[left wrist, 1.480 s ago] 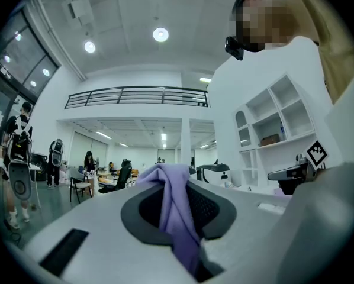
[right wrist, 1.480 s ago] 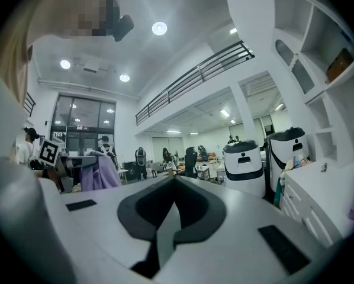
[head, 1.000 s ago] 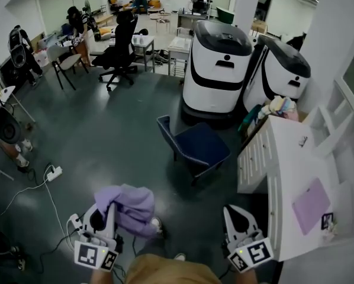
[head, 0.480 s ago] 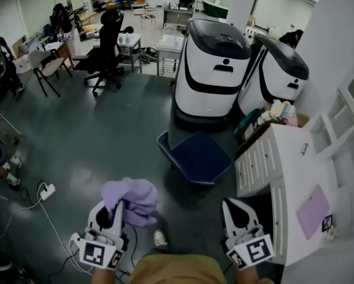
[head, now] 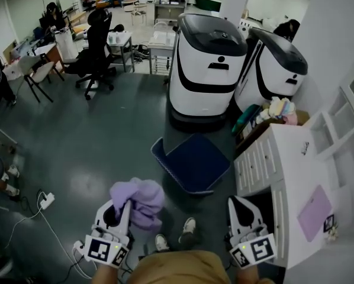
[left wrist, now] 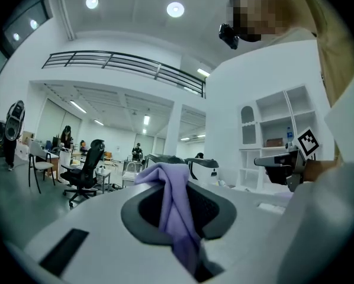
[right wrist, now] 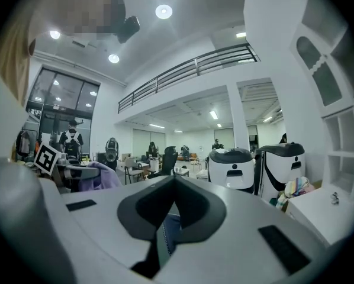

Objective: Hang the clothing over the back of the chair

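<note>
Left jaws: the left gripper (left wrist: pixel 165 179) is clamped on the lavender clothing (head: pixel 142 199), which bunches over its tips.
Right jaws: the right gripper (right wrist: pixel 173 181) is closed, with nothing held.
Chair: the blue chair (head: pixel 195 163) stands at 1 o'clock from the left gripper and 11 o'clock from the right, apart from the clothing.
Beyond: white machines (head: pixel 205 58) stand at the chair's 12 o'clock, and a white drawer unit (head: pixel 257 155) at its 3 o'clock.

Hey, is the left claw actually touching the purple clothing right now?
Touching. The left gripper view shows the left claw shut on the purple clothing, with the fabric pinched between its jaws and bunched up past the tips.
</note>
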